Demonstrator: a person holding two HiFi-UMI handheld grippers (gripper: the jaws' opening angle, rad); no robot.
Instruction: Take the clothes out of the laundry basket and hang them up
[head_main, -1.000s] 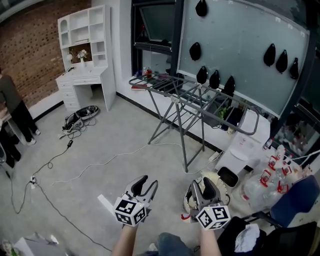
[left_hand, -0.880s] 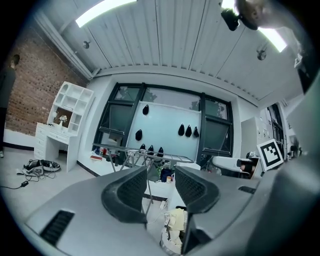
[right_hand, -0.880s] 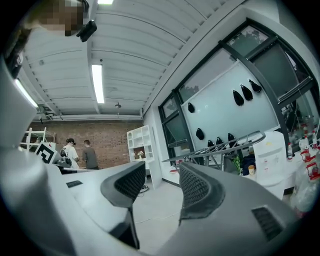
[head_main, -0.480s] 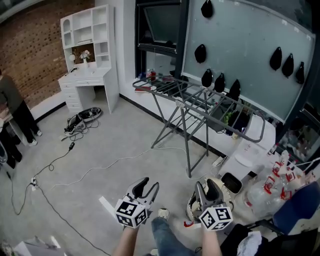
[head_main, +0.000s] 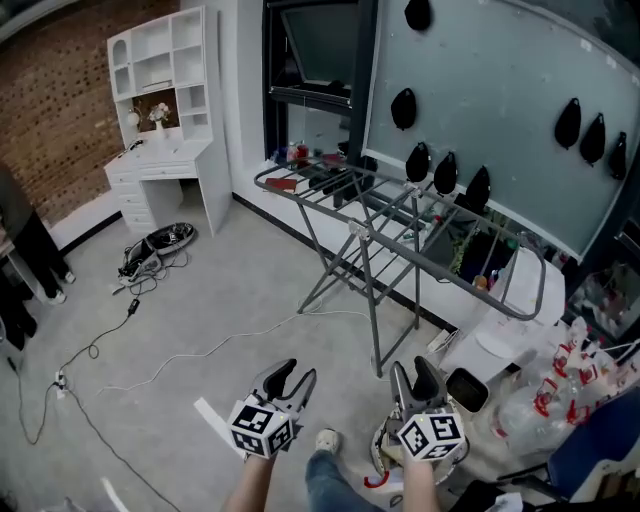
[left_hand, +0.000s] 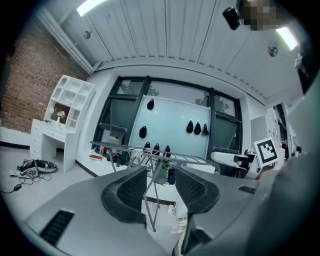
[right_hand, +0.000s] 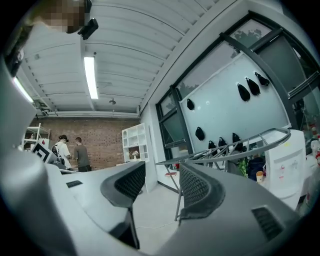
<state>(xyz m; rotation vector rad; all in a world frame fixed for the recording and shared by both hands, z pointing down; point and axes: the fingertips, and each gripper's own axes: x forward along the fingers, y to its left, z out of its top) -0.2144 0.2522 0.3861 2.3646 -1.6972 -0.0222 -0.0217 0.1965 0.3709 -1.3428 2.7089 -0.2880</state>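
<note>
A grey folding drying rack (head_main: 400, 230) stands bare in the middle of the room, ahead of both grippers. My left gripper (head_main: 287, 378) is held low at the front, open, with nothing between its jaws. Beside it my right gripper (head_main: 414, 376) is open and empty too. Under the right gripper a pale, rounded basket (head_main: 383, 452) shows only in part; what it holds is hidden. In the left gripper view the rack (left_hand: 150, 151) shows through the gap of the left gripper (left_hand: 161, 175). The right gripper (right_hand: 162, 172) points toward the rack's legs (right_hand: 178, 207).
A white desk with shelves (head_main: 165, 140) stands at the back left, with cables (head_main: 150, 250) trailing over the floor. A white cabinet (head_main: 500, 340), a black bin (head_main: 467, 388) and plastic bottles (head_main: 560, 370) crowd the right. A person (head_main: 25, 250) stands at far left.
The view has moved forward toward the rack, which now looks nearer. The basket has slid lower under the right gripper, and a shoe shows at the bottom. Both grippers keep their pose.
</note>
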